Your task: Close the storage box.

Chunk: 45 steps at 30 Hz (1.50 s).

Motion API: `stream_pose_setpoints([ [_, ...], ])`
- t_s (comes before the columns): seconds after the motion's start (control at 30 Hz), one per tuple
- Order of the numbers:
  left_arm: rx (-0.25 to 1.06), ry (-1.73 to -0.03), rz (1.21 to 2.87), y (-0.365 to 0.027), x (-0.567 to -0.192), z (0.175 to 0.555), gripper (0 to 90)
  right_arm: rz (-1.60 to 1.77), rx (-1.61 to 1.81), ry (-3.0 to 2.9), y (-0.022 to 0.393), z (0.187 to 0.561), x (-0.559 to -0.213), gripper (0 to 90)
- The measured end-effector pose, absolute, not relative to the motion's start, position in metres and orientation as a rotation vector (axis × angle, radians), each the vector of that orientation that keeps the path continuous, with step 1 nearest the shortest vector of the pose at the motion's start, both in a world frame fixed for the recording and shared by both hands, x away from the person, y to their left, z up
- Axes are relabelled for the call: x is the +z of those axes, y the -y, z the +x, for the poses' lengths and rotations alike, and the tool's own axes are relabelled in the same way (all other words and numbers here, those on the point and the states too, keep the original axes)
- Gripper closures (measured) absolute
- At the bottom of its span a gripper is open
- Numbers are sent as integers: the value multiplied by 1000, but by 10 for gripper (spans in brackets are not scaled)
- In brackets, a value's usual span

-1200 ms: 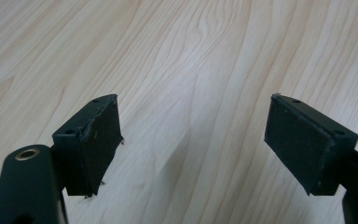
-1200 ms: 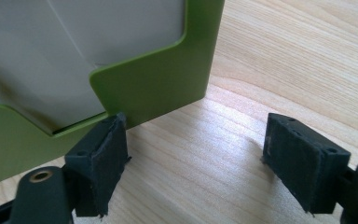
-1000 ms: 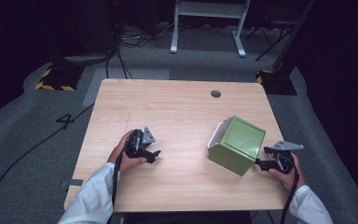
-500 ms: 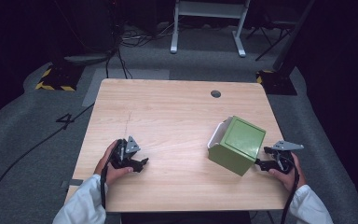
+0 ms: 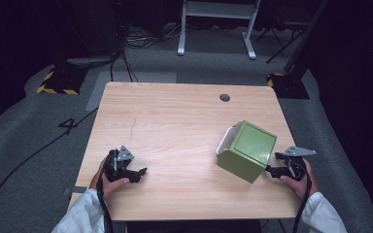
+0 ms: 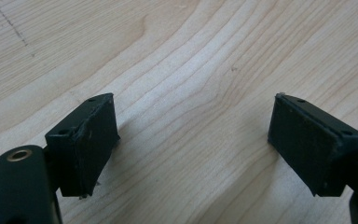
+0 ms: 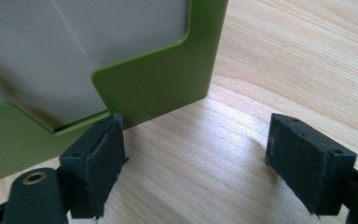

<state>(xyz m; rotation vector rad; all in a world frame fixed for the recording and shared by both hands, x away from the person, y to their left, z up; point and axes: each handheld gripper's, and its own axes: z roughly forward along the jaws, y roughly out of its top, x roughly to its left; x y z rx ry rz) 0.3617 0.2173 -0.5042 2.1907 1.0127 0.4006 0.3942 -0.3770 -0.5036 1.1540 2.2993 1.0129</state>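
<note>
Green box (image 5: 246, 150) sits on the right half of the counter (image 5: 175, 121), turned at an angle to the edges, its near corner facing the right tongs (image 5: 272, 171). It looks set there so that the right hand (image 5: 296, 174) can reach it from the near-right side. In the right gripper view its green shell (image 7: 158, 79) is smooth, hard plastic with rounded cut-outs, framing a pale, matt inner body (image 7: 74, 51); a white rim (image 5: 225, 141) shows at its far-left side in the high view.

Right tongs: spread, nothing between the pads. Left pad (image 7: 100, 161) lies just beside the box's lower edge; I cannot tell whether it touches. My guess is that this hand is lined up for a grip on the shell's corner.

Left tongs (image 5: 138, 172): well apart from the box, low over bare wood at the near-left of the counter, held in the left hand (image 5: 109, 177). Jaws spread and just been opening, nothing between them. Pads (image 6: 91, 140) are black, rubbery, slightly scuffed slabs.

Counter: light wood grain, flat, rectangular, with a round dark grommet (image 5: 225, 97) at the far side.
</note>
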Motion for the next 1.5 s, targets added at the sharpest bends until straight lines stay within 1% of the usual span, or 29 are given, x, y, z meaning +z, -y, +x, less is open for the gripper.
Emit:
stream_pose_setpoints([
  [1.5,389,-1007,2199,-216,-504,367,132,1149,1013,-2305,377,395,-504,183],
])
